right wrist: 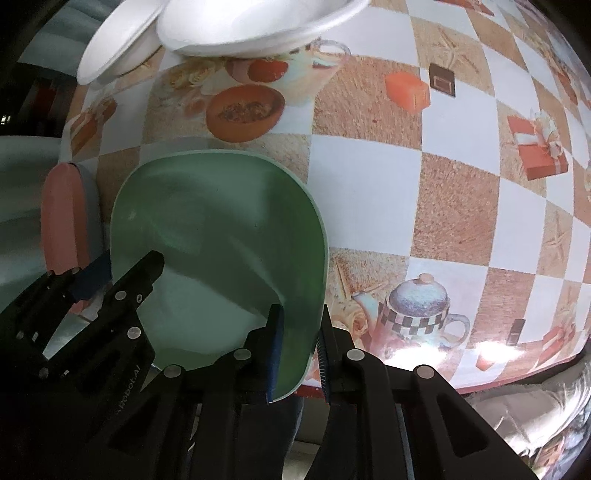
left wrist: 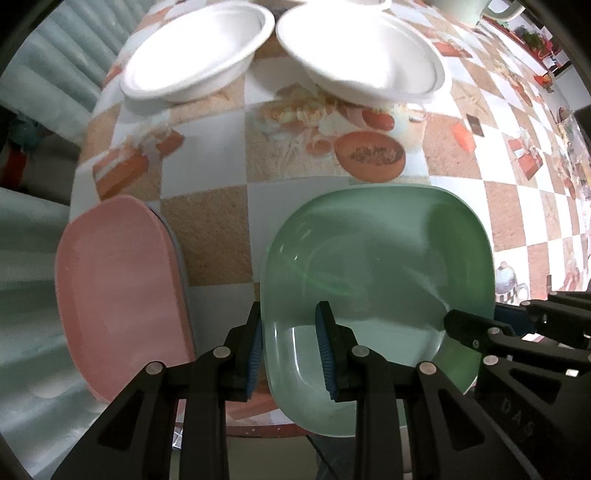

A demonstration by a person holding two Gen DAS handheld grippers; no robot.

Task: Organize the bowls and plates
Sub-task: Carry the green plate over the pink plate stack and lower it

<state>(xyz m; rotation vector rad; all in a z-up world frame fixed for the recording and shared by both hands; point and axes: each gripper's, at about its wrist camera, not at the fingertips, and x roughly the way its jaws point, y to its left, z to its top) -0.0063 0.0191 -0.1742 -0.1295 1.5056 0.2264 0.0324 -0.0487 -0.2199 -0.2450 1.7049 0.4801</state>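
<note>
A green square plate (left wrist: 376,280) lies at the table's near edge. My left gripper (left wrist: 290,350) has its two pads on either side of the plate's left rim. My right gripper (right wrist: 299,350) is on the plate's right rim (right wrist: 221,240), one pad inside, one outside. Both look closed on the rim. A pink plate (left wrist: 118,288) lies to the left, on top of a grey one. Two white bowls (left wrist: 199,48) (left wrist: 362,55) sit at the far side.
The table (right wrist: 461,184) wears a checkered cloth with printed food, gift boxes and a teapot. The table's near edge runs just under the grippers. A pale green mug (left wrist: 480,11) stands at the far right. Pale cushions lie beyond the left edge.
</note>
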